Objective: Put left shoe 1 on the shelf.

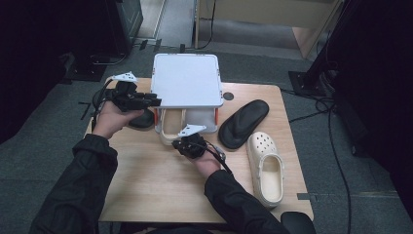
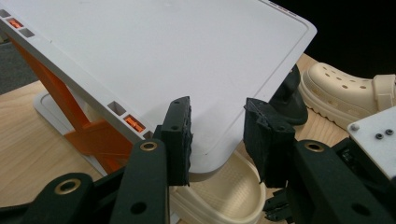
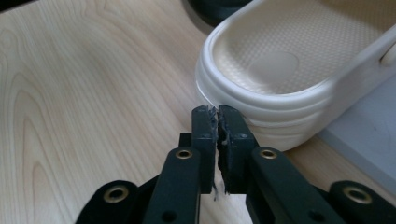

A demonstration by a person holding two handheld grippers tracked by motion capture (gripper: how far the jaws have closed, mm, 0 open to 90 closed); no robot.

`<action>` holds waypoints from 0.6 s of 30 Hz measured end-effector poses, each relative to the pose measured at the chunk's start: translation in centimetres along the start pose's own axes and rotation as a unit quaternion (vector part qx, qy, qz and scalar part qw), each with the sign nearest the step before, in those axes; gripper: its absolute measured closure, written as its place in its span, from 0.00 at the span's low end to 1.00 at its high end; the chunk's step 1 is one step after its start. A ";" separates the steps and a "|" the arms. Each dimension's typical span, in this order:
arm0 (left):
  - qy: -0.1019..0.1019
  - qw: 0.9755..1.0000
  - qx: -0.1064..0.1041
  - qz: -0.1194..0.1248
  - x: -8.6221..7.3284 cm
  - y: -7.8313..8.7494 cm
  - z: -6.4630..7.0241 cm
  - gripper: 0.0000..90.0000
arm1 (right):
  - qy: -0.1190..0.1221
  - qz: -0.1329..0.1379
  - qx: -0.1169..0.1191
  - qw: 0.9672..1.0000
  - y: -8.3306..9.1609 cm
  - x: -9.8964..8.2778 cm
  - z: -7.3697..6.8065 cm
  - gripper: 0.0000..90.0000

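A white shelf point(image 1: 185, 80) on orange legs point(image 2: 88, 130) stands at the back of the wooden table point(image 1: 156, 185). A cream clog point(image 1: 171, 127) lies under it, heel poking out toward me. My left gripper point(image 1: 155, 101) is at the shelf's front left corner; in the left gripper view its jaws point(image 2: 217, 135) stand apart on either side of that corner of the shelf point(image 2: 163, 56), above the clog point(image 2: 224, 196). My right gripper point(image 1: 178, 143) is shut with nothing in it, its tips point(image 3: 217, 114) just short of the clog's heel point(image 3: 280, 60).
A black sandal point(image 1: 243, 123) lies right of the shelf, and a second cream clog point(image 1: 265, 165) lies beside it near the table's right edge. Another black shoe point(image 1: 141, 119) sits under my left hand. Bare wood stretches across the front of the table.
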State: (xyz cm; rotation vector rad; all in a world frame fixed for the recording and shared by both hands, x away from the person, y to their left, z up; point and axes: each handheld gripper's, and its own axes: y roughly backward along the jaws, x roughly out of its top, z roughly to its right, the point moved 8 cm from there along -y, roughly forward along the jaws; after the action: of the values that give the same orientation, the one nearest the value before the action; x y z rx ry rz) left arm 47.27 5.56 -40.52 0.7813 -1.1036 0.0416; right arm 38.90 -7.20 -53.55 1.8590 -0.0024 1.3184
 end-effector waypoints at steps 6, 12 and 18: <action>0.001 1.000 -0.001 -0.001 0.0 0.0 0.0 0.69 | -0.005 0.004 -0.001 1.000 -0.8 0.8 0.7 0.93; 0.001 1.000 0.000 -0.001 0.0 0.0 0.1 0.69 | -0.018 0.007 -0.003 1.000 -1.5 1.3 1.5 0.92; 0.001 1.000 0.002 -0.001 0.0 0.0 0.1 0.69 | -0.035 0.015 0.001 0.999 -1.9 1.8 2.0 0.88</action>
State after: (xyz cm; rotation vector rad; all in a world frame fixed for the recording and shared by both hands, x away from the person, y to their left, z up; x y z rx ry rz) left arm 47.18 5.52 -40.50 0.7858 -1.1022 0.0436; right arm 42.16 -6.40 -53.52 1.9127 -0.0673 1.2737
